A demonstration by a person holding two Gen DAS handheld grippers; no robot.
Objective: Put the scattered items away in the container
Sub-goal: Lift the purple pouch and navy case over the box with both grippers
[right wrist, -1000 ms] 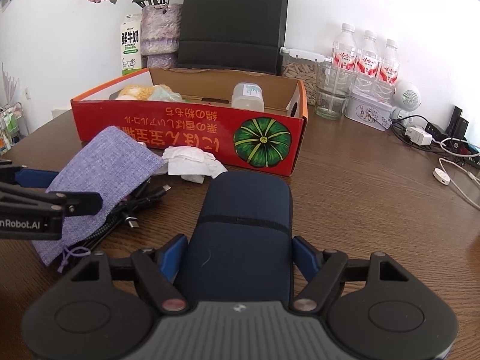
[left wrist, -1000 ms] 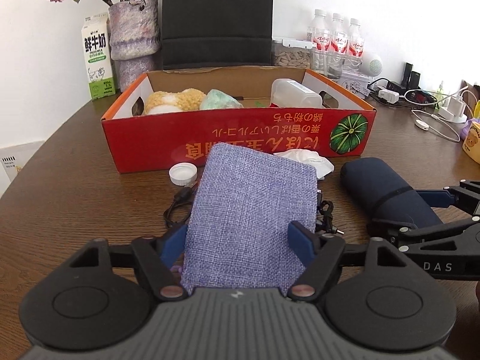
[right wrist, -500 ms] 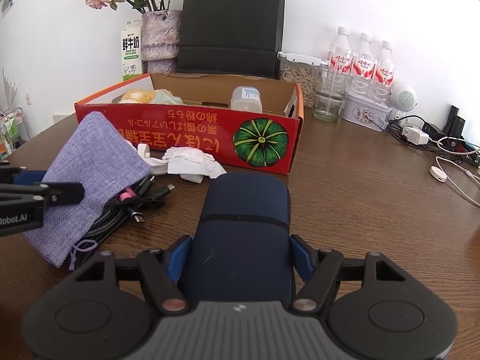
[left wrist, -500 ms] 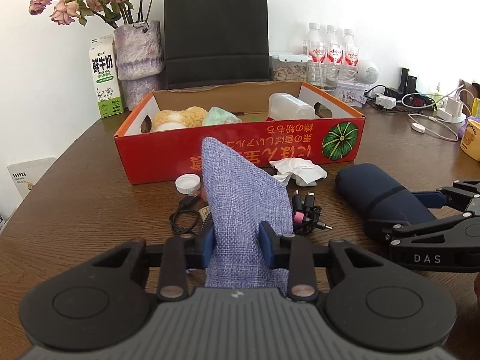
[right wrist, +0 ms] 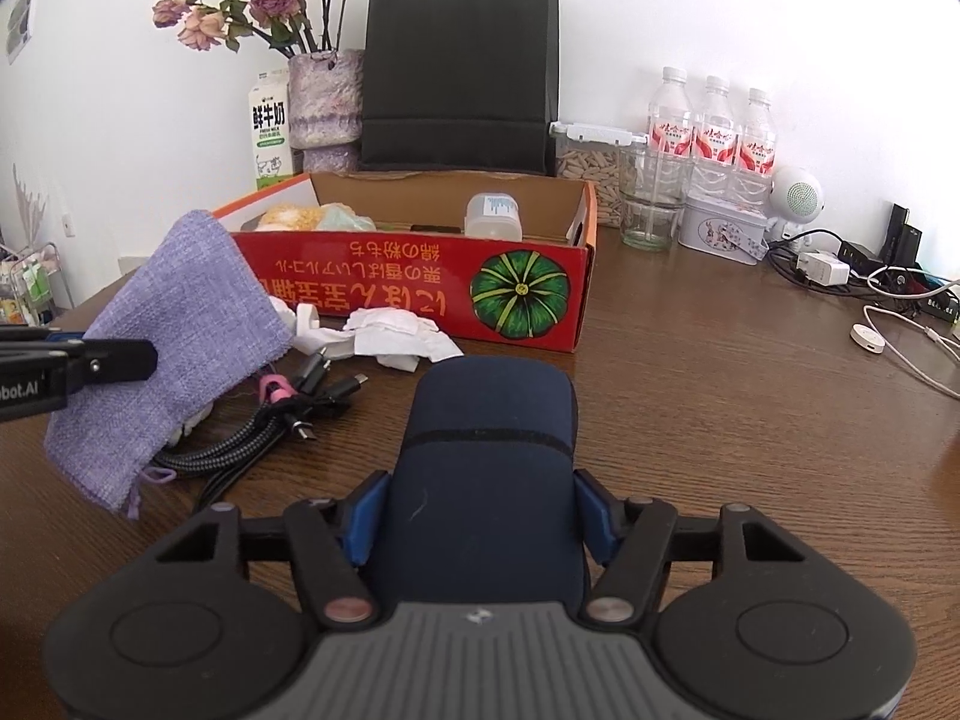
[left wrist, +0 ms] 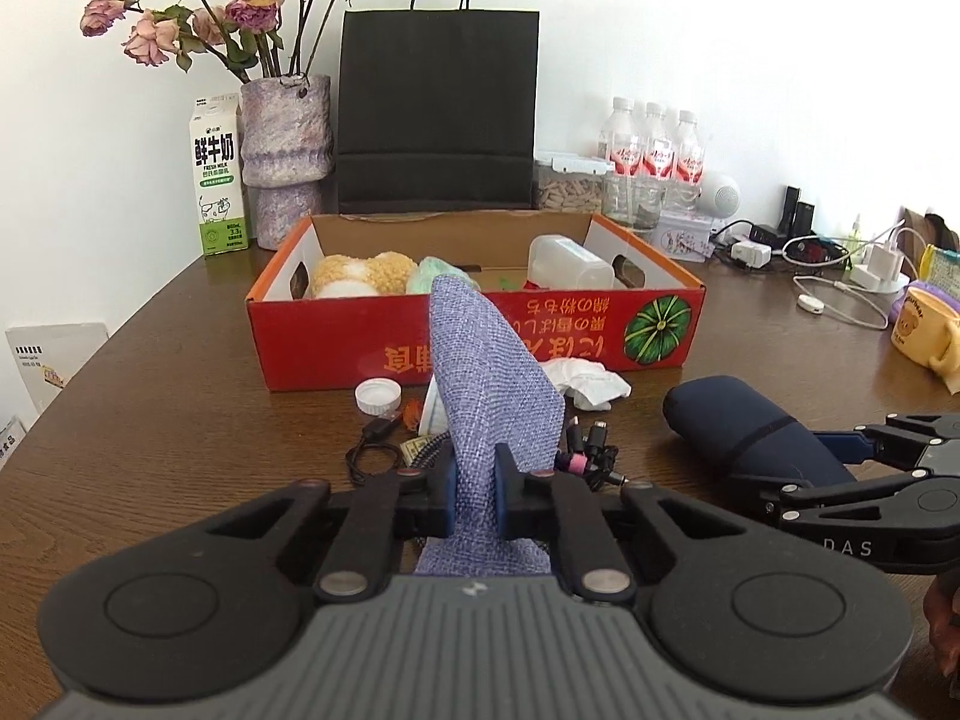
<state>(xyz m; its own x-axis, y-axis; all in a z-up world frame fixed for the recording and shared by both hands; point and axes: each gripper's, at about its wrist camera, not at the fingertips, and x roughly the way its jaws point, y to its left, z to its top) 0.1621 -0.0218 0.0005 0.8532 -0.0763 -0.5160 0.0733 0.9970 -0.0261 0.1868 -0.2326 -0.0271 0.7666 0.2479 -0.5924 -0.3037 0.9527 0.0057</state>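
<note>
My left gripper point(left wrist: 473, 489) is shut on a lilac woven pouch point(left wrist: 489, 384) and holds it lifted above the table; the pouch also shows in the right wrist view point(right wrist: 180, 336). My right gripper point(right wrist: 480, 519) is shut on a dark navy soft case point(right wrist: 489, 450), which lies on the table point(right wrist: 720, 420). The red cardboard box point(left wrist: 480, 336) stands behind, holding a plush toy point(left wrist: 360, 273), a green item and a white plastic bottle point(left wrist: 567, 264). On the table lie crumpled tissue point(right wrist: 396, 330), a tangle of black cables point(right wrist: 282, 414) and a white cap point(left wrist: 377, 396).
Behind the box stand a black paper bag point(left wrist: 437, 114), a vase of dried roses point(left wrist: 287, 144), a milk carton point(left wrist: 217, 174) and water bottles point(left wrist: 654, 150). Chargers and white cables point(left wrist: 840, 276) lie at right, with a yellow mug point(left wrist: 927, 324).
My left gripper closed on the pouch and lifted it, so it now hangs folded and narrow. My right gripper's fingers closed in on the navy case, which stays on the table.
</note>
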